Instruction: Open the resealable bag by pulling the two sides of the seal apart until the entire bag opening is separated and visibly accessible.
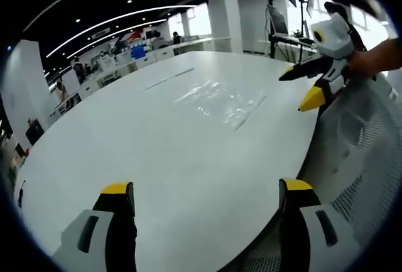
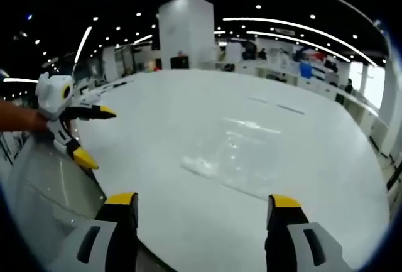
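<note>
My left gripper (image 1: pixel 207 196) (yellow-tipped black jaws) stands wide apart with nothing between, above the near edge of the large white oval table (image 1: pixel 144 152). My right gripper (image 2: pixel 205 210) is equally wide and holds nothing. The clear plastic resealable bag (image 1: pixel 220 101) lies flat near the table's middle, well apart from both grippers.

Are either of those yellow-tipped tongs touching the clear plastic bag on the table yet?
Apart. In the left gripper view, bare white table separates the clear resealable bag from the left tongs and the right tongs.
</note>
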